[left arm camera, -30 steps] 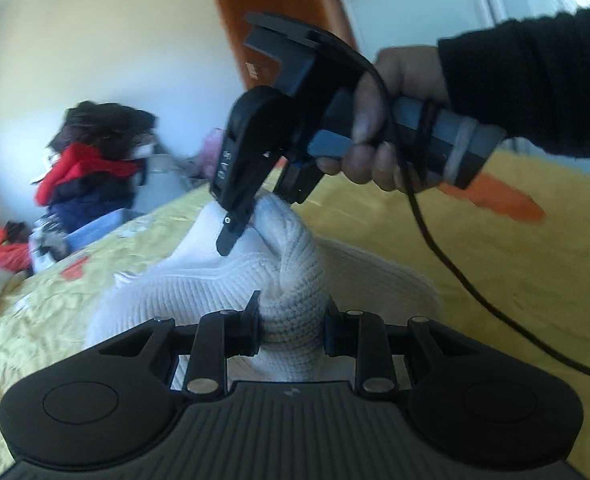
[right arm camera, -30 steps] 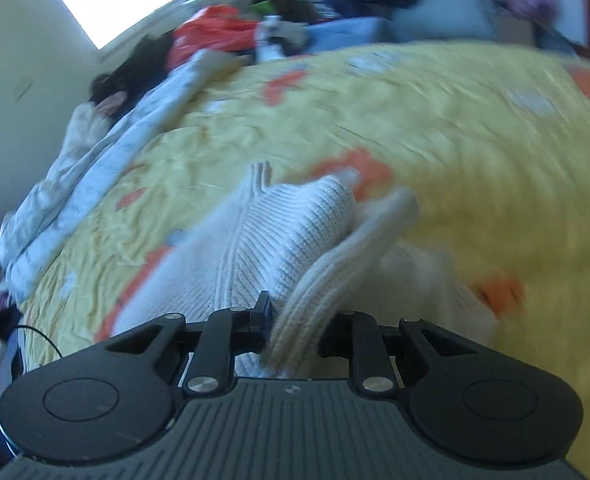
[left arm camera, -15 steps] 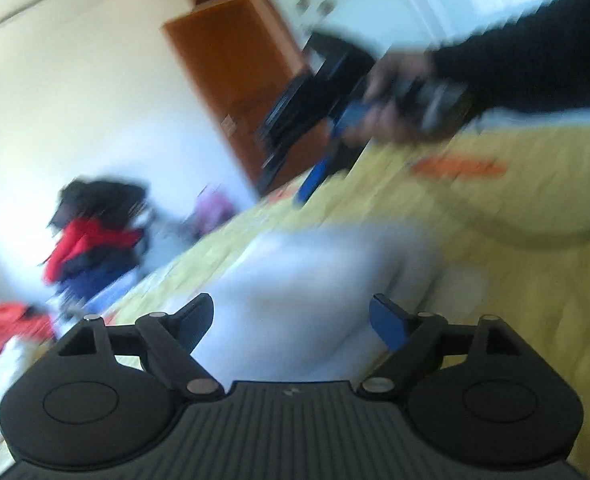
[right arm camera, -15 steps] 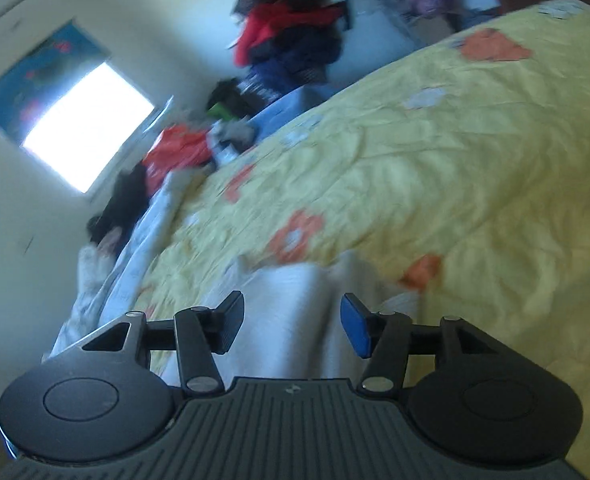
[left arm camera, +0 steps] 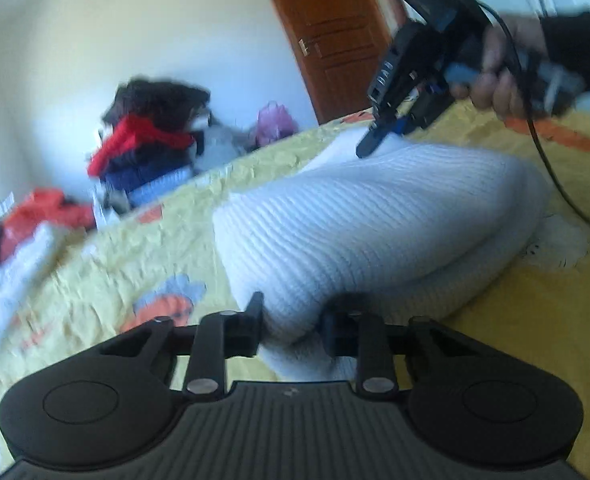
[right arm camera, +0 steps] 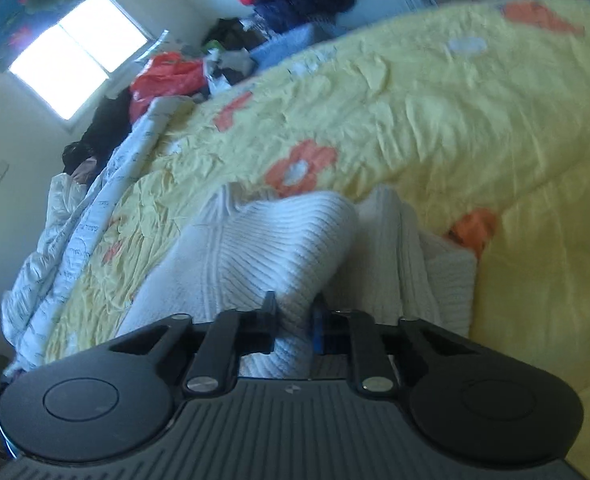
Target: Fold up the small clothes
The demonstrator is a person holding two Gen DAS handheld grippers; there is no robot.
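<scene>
A white ribbed knit sweater (left arm camera: 375, 220) lies bunched and partly folded on the yellow flowered bedspread (left arm camera: 535, 320). My left gripper (left arm camera: 291, 316) has its jaws closing on the near fold, and the knit fills the gap between the pads. In the left wrist view a hand in a dark sleeve holds my right gripper (left arm camera: 375, 140) at the sweater's far edge. The right wrist view shows that gripper (right arm camera: 293, 312) shut on a thin fold of the same sweater (right arm camera: 279, 248), with a second ridge of knit to its right.
A heap of red, dark and blue clothes (left arm camera: 147, 140) sits beyond the bed's far edge, near a brown door (left arm camera: 335, 40). A white printed quilt (right arm camera: 75, 240) runs along the bed's left side below a bright window (right arm camera: 75, 64). A black cable (left arm camera: 555, 184) hangs from the right gripper.
Both grippers let go of the raised knit and opened half a second ago. They have since sunk and closed again on new folds of the sweater, which now lies lower on the bed.
</scene>
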